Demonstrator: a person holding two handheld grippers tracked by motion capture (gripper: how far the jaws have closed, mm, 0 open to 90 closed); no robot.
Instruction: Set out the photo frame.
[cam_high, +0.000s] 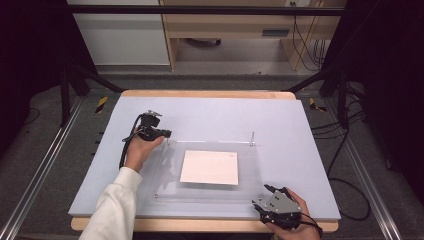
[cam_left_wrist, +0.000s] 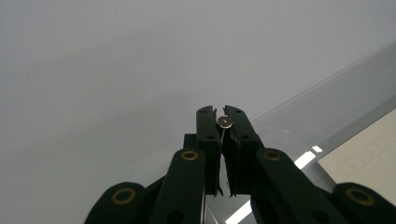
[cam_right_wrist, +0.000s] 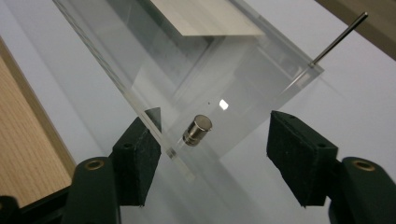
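Paper under clear sheet; left tool pinches pin — right tool, apparently empty, straddles peg.

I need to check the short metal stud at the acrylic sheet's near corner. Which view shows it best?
The right gripper view: the stud sits sharp between the right gripper's open fingers. In the high view it hides by that gripper; the left gripper view shows another pin.

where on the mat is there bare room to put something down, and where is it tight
The blue mat is bare across its far strip beyond the clear plate, and along its right side past the thin pin. It is tight at the plate's far left corner, where the left claw grips a pin, and at the near right corner, around the right claw.
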